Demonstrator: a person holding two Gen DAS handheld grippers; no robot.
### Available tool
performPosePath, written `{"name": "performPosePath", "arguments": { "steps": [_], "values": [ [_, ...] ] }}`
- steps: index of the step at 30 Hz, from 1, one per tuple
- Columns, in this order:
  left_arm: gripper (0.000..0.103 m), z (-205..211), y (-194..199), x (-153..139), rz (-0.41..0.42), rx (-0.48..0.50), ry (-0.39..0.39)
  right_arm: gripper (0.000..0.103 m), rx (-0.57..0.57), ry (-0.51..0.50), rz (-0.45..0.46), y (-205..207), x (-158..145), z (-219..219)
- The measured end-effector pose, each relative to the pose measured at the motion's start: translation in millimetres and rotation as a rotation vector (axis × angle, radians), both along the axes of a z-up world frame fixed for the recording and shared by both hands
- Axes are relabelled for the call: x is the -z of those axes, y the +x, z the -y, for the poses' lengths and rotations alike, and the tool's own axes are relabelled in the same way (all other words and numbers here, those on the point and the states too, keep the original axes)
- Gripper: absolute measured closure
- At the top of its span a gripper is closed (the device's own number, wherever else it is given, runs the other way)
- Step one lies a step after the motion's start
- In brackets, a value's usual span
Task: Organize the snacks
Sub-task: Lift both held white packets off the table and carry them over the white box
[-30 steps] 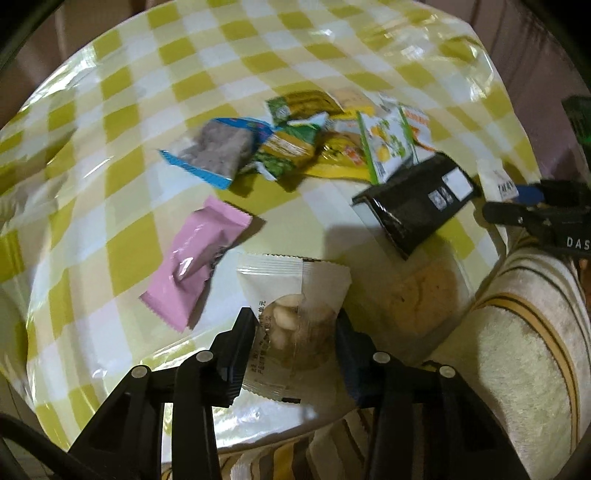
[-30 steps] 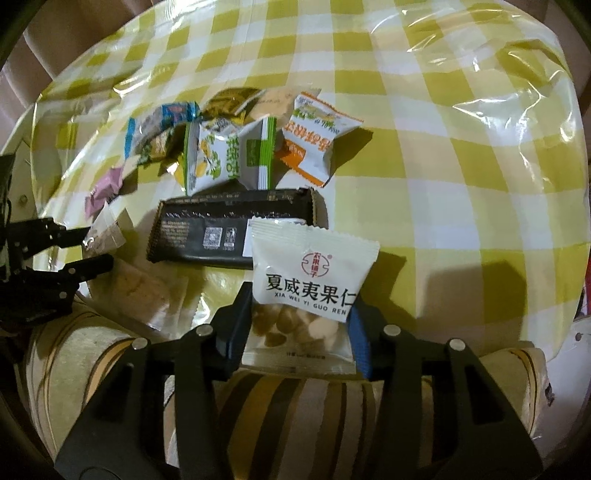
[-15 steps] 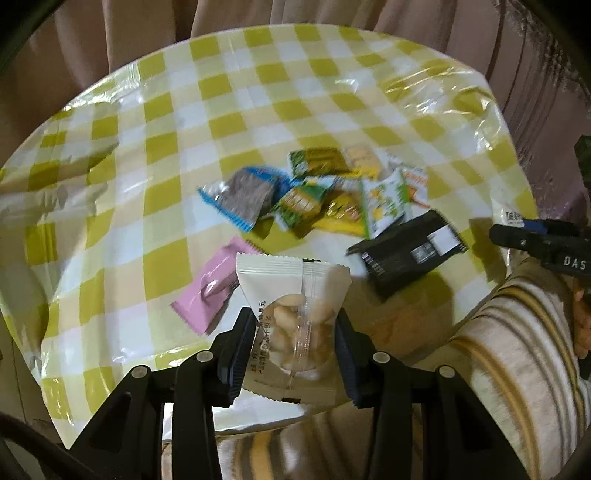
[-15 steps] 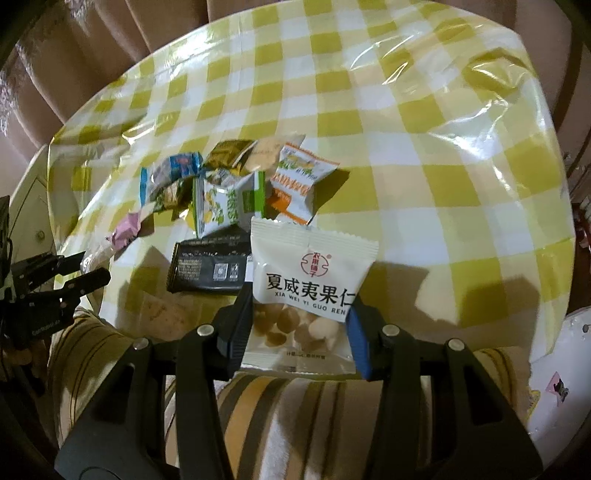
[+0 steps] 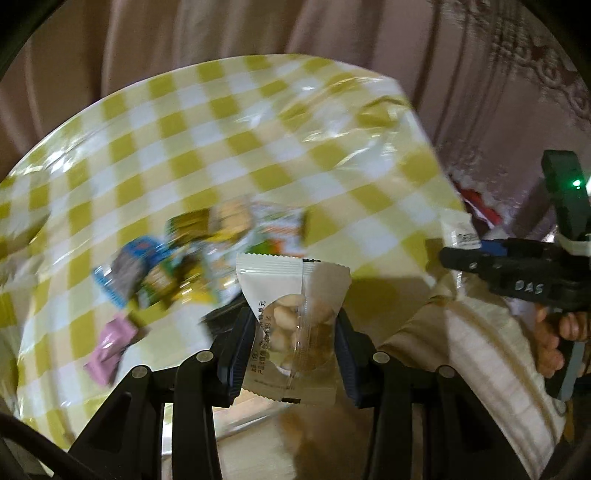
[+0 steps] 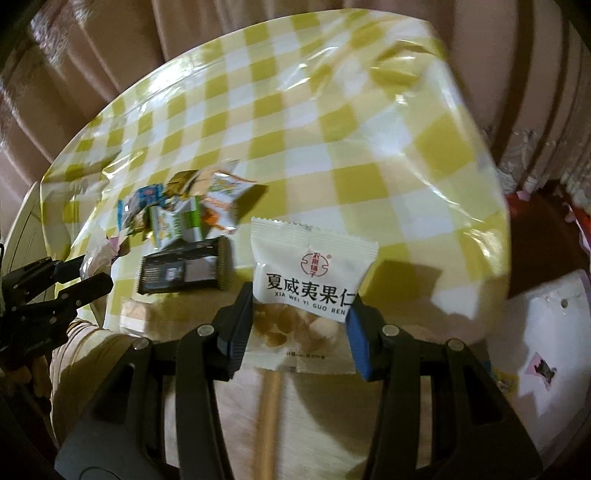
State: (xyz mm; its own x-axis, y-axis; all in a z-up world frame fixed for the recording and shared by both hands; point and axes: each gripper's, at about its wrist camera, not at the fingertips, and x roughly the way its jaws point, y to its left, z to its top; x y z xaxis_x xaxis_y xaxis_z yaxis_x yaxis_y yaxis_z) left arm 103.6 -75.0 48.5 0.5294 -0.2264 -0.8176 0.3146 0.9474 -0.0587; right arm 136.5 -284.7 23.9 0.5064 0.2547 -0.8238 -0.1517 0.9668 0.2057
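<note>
My left gripper point(image 5: 293, 332) is shut on a white macadamia nut packet point(image 5: 291, 295), held well above the near table edge. My right gripper point(image 6: 299, 325) is shut on a matching white nut packet point(image 6: 310, 273) with Chinese lettering, also lifted. A pile of colourful snack packets point(image 6: 184, 210) lies on the yellow-checked tablecloth point(image 6: 332, 129), with a black packet point(image 6: 184, 271) in front of it. The same pile point(image 5: 184, 258) shows blurred in the left wrist view, with a pink packet point(image 5: 110, 350) to its left. The right gripper also shows at the right of the left wrist view point(image 5: 447, 256).
The round table is ringed by beige curtains point(image 5: 258, 33). A striped cushion point(image 6: 295, 406) lies below the grippers at the near edge. A clear cookie packet point(image 6: 140, 314) rests by the table's near edge. White paper point(image 6: 546, 339) lies on the floor at the right.
Both grippers have risen and pulled back from the table with their nut packets; the table and snack pile look smaller and farther, and the views are blurred by the motion.
</note>
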Motion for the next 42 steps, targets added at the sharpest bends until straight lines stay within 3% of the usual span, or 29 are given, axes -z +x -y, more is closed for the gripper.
{"name": "performPosePath", "arguments": {
  "steps": [13, 20, 29, 42],
  "values": [
    [0.06, 147.6, -5.7, -11.6, -0.01, 0.267, -0.027, 0.053, 0.165, -0.013, -0.017, -23.5, 7.1, 107.7],
    [0.06, 219.2, -15.6, 2.9, -0.065, 0.389, -0.042, 0.053, 0.262, -0.038, -0.065, -39.3, 27.9, 161.8],
    [0.06, 276.0, -13.1, 35.0, -0.165, 0.435, -0.018, 0.053, 0.374, -0.097, -0.107, -55.9, 48.1, 218.5],
    [0.059, 310.9, -15.5, 52.5, -0.237, 0.499, -0.002, 0.051, 0.456, -0.12, -0.184, -64.1, 76.3, 257.9]
  ]
}}
